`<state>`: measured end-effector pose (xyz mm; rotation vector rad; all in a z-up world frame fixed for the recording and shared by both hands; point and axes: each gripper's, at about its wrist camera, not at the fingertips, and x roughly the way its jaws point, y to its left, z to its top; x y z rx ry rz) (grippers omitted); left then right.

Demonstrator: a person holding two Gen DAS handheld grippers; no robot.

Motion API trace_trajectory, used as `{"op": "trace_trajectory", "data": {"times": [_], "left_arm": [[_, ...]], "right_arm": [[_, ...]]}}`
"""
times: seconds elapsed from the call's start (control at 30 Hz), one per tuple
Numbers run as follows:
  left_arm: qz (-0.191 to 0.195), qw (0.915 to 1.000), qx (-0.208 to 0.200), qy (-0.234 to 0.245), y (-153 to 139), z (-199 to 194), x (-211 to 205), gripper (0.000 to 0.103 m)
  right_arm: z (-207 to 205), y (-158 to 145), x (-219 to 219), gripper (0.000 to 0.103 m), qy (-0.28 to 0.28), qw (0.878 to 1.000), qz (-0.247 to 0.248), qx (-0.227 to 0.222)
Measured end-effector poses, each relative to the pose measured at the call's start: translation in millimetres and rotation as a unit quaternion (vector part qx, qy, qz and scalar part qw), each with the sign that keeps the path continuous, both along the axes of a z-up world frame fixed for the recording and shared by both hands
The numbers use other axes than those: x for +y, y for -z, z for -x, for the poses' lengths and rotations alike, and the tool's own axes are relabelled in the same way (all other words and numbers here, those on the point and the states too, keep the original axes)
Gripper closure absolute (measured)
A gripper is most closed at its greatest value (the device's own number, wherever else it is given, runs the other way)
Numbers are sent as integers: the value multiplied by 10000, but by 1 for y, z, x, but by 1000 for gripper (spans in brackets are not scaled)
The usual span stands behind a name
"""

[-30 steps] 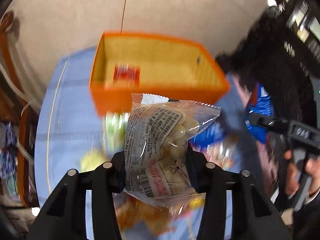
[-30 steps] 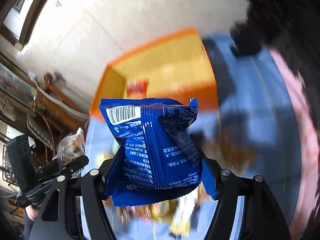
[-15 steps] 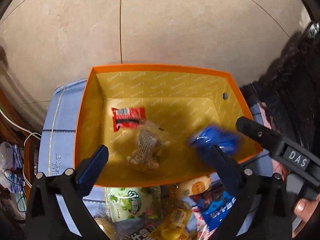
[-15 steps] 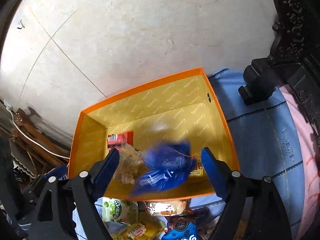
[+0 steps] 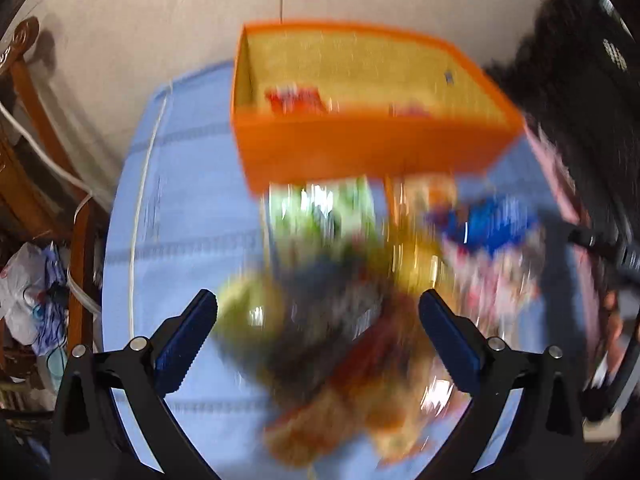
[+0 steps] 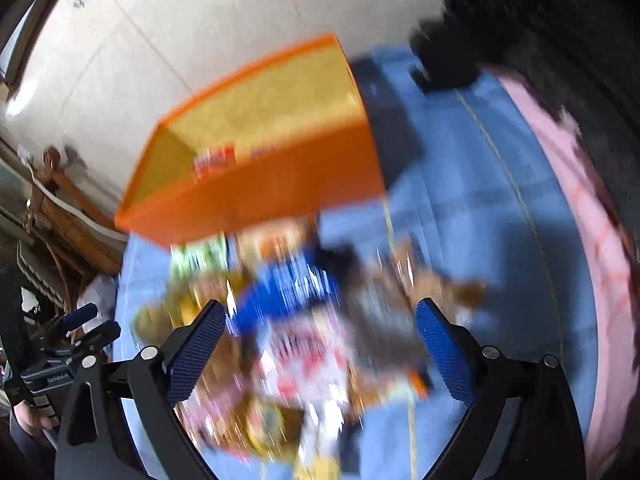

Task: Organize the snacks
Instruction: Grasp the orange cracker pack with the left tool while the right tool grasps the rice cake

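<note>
An orange box (image 5: 360, 148) with a yellow inside stands on the blue tablecloth; a red packet (image 5: 294, 100) lies in it. It also shows in the right wrist view (image 6: 256, 196). A blurred pile of snack packets (image 5: 360, 280) lies in front of the box, with a green packet (image 5: 320, 208) and a blue packet (image 5: 488, 224) among them. My left gripper (image 5: 318, 322) is open and empty above the pile. My right gripper (image 6: 320, 330) is open and empty above the pile (image 6: 304, 340). Both views are motion-blurred.
The blue tablecloth (image 5: 180, 220) has bare cloth left of the pile. A pink cloth edge (image 6: 592, 240) runs along the right. Wooden furniture (image 5: 32, 184) stands at the left. The left gripper (image 6: 76, 332) shows at the left edge of the right wrist view.
Both grippers dropped their packets, the clear one and the blue one, into the orange box. They have since pulled back from over the box to above the pile, open.
</note>
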<state>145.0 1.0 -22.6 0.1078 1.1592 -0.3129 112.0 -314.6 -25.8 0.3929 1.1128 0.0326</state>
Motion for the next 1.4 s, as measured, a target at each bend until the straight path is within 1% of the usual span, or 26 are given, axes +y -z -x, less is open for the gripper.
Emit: {"op": "trace_trajectory", "data": {"times": [0.07,0.13,0.17,0.23,0.3,0.37,0.47,0.57,0.67,0.73,0.77,0.8,0.87,0.9,0.93,1.0,1.07,1.1,1.13,1.17,1.27,1.33,1.4], "left_arm": [[-24,9999,152,49,16,26,9,4],[-132,9997,137,135,27,45,15,4],[-221,9992,127,297,33,56,17,4],[-509,9977,65,436,40,68,18,4],[-659,9954,65,693,46,78,18,4],[-780,9933,134,839,52,83,18,4],[-960,9902,201,999,66,86,15,4],[-991,9886,263,1099,78,88,12,6],[-1016,9861,423,1248,91,85,8,10],[-1095,9845,517,1268,100,85,8,19],[-1125,9843,564,1240,104,83,9,20],[-1058,9854,564,1212,104,83,10,21],[-863,9877,606,1151,104,82,15,31],[-733,9887,615,1156,102,82,17,46],[-760,9891,563,1133,100,81,19,48],[-683,9897,644,1078,99,80,25,51],[-406,9926,706,905,93,82,34,53],[-249,9938,710,816,88,85,39,56],[-107,9947,715,726,83,89,43,56],[82,9956,723,593,77,93,49,56],[217,9963,693,465,69,100,60,56],[256,9962,705,440,68,106,61,56],[302,9965,691,367,63,112,62,56]], "right_arm": [[23,13,-2,7,84,9996,-116,250],[37,23,-2,7,155,9984,-276,458],[45,25,-1,7,196,9977,-380,530],[52,27,3,7,168,9972,-417,595],[57,23,10,7,78,9976,-401,551],[61,17,16,7,22,9980,-433,450],[66,13,25,7,-79,9986,-334,398],[75,13,27,7,-112,9987,-281,405],[85,14,22,7,-41,9985,-275,470],[88,15,20,7,19,9984,-261,498],[90,15,19,7,57,9983,-255,514],[92,16,17,7,90,9983,-253,525],[93,20,15,7,156,9980,-237,573],[93,22,13,7,197,9976,-214,631],[93,25,12,7,230,9972,-190,688],[93,34,10,7,322,9957,-87,866],[92,42,10,7,360,9942,-34,1010],[91,44,13,6,342,9939,-50,1047],[91,46,16,6,281,9939,-68,1063],[89,46,25,6,99,9944,-60,1050],[84,40,64,6,-641,9943,74,850],[81,36,102,7,-1305,9887,165,723],[80,35,137,7,-1824,9811,193,616]]}}
